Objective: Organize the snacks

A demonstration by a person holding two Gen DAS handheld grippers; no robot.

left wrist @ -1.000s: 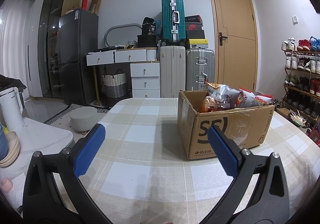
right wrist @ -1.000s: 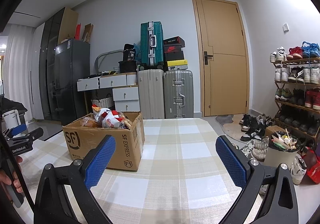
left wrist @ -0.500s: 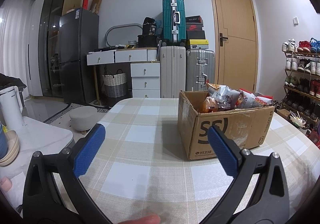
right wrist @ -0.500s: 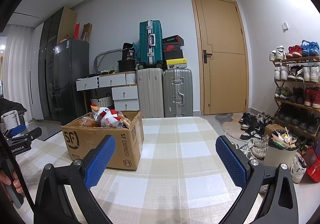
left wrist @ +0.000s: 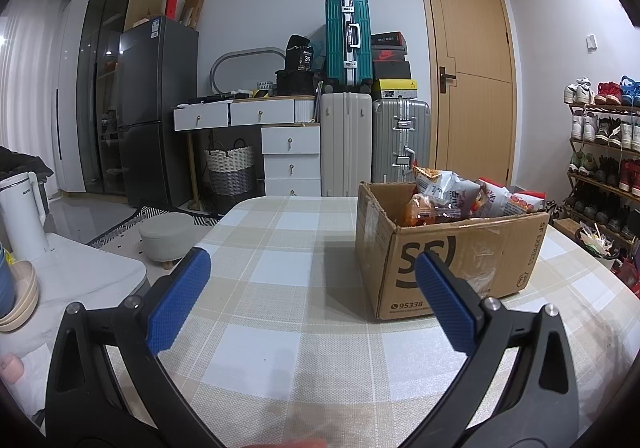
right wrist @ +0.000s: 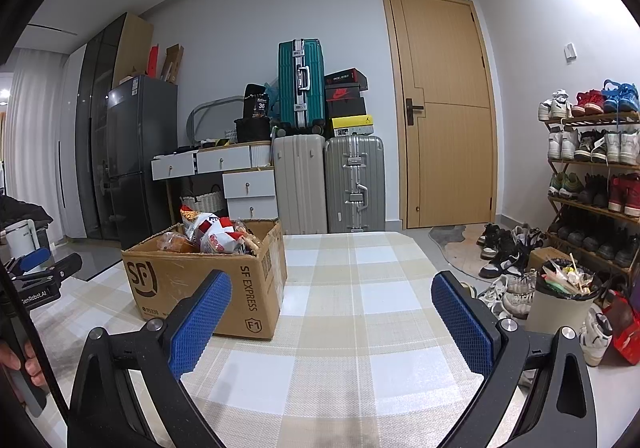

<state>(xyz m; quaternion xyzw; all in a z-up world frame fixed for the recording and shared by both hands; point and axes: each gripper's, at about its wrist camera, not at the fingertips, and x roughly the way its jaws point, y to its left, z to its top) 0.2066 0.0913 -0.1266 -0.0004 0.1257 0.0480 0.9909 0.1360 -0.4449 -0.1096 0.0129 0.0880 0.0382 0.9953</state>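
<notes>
Snacks point(left wrist: 452, 194) heaped in cardboard box point(right wrist: 200, 284) on bench point(right wrist: 360, 268), none outside. Left claw point(left wrist: 312, 296), right claw point(right wrist: 332, 312) both spread apart, gripping nothing. We judge: all packed, or awaiting unpacking; cannot tell.

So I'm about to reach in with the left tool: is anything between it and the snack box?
Nothing visible: only bare checked tablecloth lies between the open left tool and the brown cardboard box of snack packets.

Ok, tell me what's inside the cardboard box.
The cardboard box holds snack bags, with an orange packet at the front. Anything beneath that top layer is covered.
</notes>
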